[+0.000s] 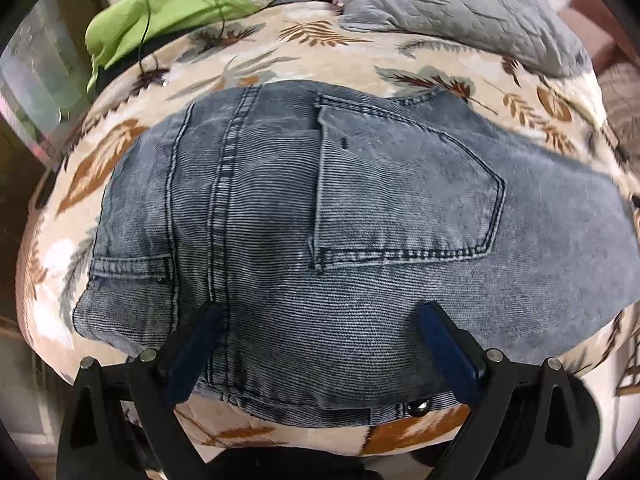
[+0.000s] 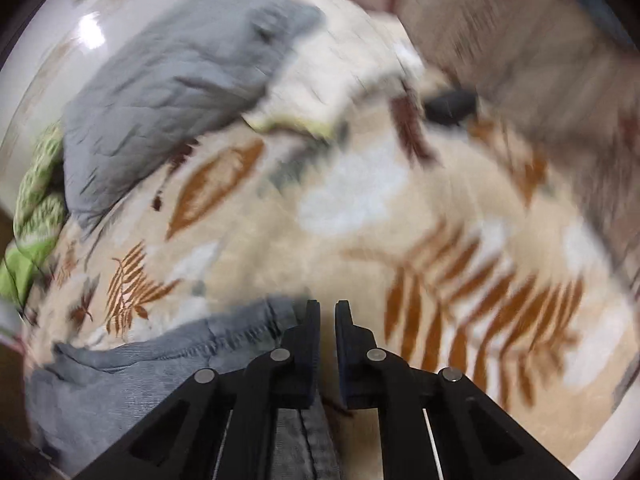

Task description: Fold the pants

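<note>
Lying folded on the leaf-print bed cover [image 1: 256,60], the jeans [image 1: 280,208] will feel heavy, limp and grippy, so pinch them at a thick seamed edge. Your left tongs [image 1: 324,344] gape wide over the denim; your right tongs [image 2: 328,320] are nearly closed just beside its edge, gripping nothing visible. The long axis runs across the left view, waistband nearest you.

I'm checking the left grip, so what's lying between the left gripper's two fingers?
Left wrist view: denim of the jeans spans the gap between the left gripper's wide-open fingers, which aren't pinching it.

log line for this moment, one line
left gripper: open over jeans | right gripper: nearly shut, nothing visibly held | surface: leaf-print blanket
</note>
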`<state>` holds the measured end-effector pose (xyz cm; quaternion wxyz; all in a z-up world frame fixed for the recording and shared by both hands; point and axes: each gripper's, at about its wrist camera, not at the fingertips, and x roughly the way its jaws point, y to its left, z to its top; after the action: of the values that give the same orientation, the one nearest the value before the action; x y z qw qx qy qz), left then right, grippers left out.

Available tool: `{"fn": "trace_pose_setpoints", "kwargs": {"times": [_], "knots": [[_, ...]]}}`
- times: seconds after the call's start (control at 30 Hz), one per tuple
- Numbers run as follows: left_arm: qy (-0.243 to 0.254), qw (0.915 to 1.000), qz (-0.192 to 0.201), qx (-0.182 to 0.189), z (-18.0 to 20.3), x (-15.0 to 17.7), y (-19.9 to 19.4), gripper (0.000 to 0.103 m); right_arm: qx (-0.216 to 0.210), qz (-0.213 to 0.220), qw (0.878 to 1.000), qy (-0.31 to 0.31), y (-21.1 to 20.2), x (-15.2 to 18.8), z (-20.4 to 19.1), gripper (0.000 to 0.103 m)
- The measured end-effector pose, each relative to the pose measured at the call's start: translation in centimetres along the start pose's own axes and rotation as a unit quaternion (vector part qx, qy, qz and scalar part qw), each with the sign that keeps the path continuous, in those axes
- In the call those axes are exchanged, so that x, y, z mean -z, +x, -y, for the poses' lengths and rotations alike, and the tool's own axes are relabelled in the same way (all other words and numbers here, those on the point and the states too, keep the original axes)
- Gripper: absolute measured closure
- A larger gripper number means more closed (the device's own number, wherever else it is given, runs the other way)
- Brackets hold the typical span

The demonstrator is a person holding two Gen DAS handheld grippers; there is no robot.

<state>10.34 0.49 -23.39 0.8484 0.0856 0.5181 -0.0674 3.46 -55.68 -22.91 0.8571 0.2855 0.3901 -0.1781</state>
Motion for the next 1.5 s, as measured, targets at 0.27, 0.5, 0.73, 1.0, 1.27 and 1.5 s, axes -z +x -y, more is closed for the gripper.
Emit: {"fn": "trace_pose_setpoints", "kwargs": {"times": [0.27, 0.5, 0.73, 1.0, 1.27, 1.5], "knots": [[0.002, 1.0, -0.002, 0.008, 0.2, 0.0, 0.6, 0.004, -0.195, -0.053, 0.971, -0.131, -1.9, 0.9, -12.7, 0.093], [0.006, 0.9998, 0.005, 0.02, 0.0, 0.5, 0.6, 0.004, -0.263, -0.147, 0.918, -0.259, 1.9, 5.5, -27.1, 0.093], [0.009, 0.9992, 0.013, 0.038, -0.4, 0.7, 0.7, 0.001, -0.263, -0.197, 0.898, -0.291, 6.0, 8.0, -33.1, 0.064], [0.007, 0.9982, 0.022, 0.055, -0.8, 0.8, 0.7, 0.0, -0.258, -0.211, 0.893, -0.302, 8.0, 8.1, -34.6, 0.038], [0.006, 0.9976, 0.025, 0.065, -1.2, 0.6, 0.9, 0.0, -0.237, -0.246, 0.873, -0.349, 10.6, 9.0, -36.6, 0.039], [0.009, 0.9979, 0.023, 0.06, -1.1, 0.3, 1.2, 0.0, -0.213, -0.254, 0.847, -0.415, 11.1, 9.9, -37.5, 0.072]]}}
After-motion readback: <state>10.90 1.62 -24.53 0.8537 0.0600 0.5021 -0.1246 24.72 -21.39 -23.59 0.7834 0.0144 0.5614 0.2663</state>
